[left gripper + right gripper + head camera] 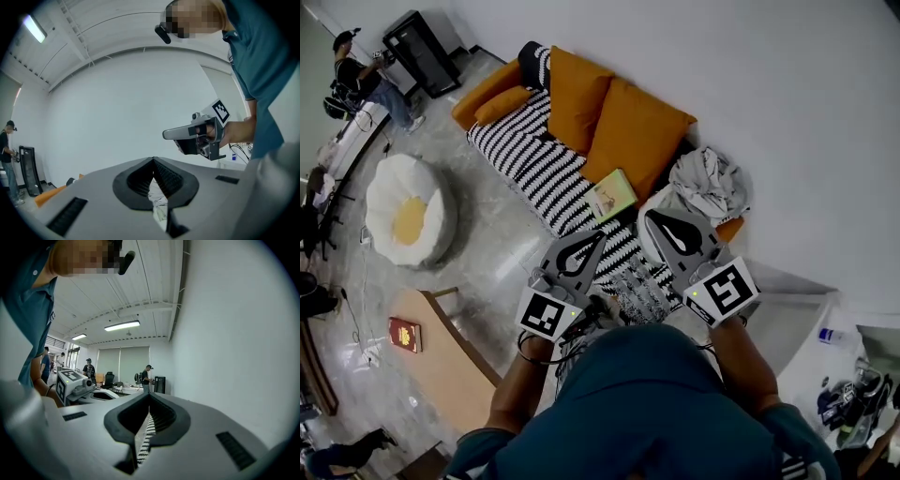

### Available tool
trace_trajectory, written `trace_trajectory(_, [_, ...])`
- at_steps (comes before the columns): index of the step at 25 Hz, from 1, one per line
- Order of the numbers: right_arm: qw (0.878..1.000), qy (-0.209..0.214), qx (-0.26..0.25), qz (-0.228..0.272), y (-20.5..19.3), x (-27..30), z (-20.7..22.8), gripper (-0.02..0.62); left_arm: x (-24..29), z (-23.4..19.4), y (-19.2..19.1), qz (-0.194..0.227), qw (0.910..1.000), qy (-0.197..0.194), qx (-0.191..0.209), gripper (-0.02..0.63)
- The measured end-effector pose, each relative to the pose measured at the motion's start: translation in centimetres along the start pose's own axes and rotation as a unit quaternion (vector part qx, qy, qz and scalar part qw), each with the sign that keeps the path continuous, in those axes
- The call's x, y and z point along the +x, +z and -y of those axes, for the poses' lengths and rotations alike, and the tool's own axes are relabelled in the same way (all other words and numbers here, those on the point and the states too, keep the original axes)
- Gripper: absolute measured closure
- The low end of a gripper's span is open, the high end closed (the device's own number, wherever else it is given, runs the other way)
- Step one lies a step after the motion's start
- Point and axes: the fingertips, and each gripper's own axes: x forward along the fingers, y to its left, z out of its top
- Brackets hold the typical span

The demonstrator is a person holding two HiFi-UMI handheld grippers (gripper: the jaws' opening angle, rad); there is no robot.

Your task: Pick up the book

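Observation:
A thin yellow-green book (612, 194) lies flat on the black-and-white striped sofa (534, 159), against a big orange cushion (637, 136). Both grippers are held level, side by side, just short of the book in the head view. My left gripper (600, 234) is shut with nothing in it; in its own view (153, 161) crumpled pale cloth shows past the closed jaws. My right gripper (654, 217) is shut and empty too; its own view (149, 400) shows the striped cover beyond the jaws. A second, red book (404, 334) lies on a wooden table (450, 356) at lower left.
A crumpled grey-white cloth (708, 180) sits at the sofa's right end by the white wall. A white beanbag with a yellow centre (408, 214) stands on the floor left of the sofa. A person (366, 80) and a black cabinet (420, 52) are far off at upper left.

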Motion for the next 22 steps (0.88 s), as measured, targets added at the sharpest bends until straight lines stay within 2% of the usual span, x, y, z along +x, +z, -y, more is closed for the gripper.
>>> trace_trajectory(7, [0.999, -0.040, -0.003, -0.011, -0.1, 3.4, 1.3, 0.581, 1.7, -4.3, 1.1, 0.027, 0.9987, -0.040, 0.018, 0.603])
trace_trajectory(13, [0.998, -0.049, -0.006, -0.026, -0.5, 5.4, 1.5, 0.581, 2.2, -6.3, -0.6, 0.022, 0.9982, -0.055, -0.012, 0.604])
trace_trajectory(17, [0.998, -0.028, -0.002, -0.047, -1.8, 6.0, 2.2, 0.581, 3.9, -7.9, -1.9, 0.017, 0.9985, -0.039, -0.033, 0.604])
trace_trajectory(22, [0.999, -0.012, 0.013, -0.045, -3.5, 4.8, 7.1, 0.581, 9.1, -7.3, -2.5, 0.004, 0.9992, -0.017, -0.037, 0.603])
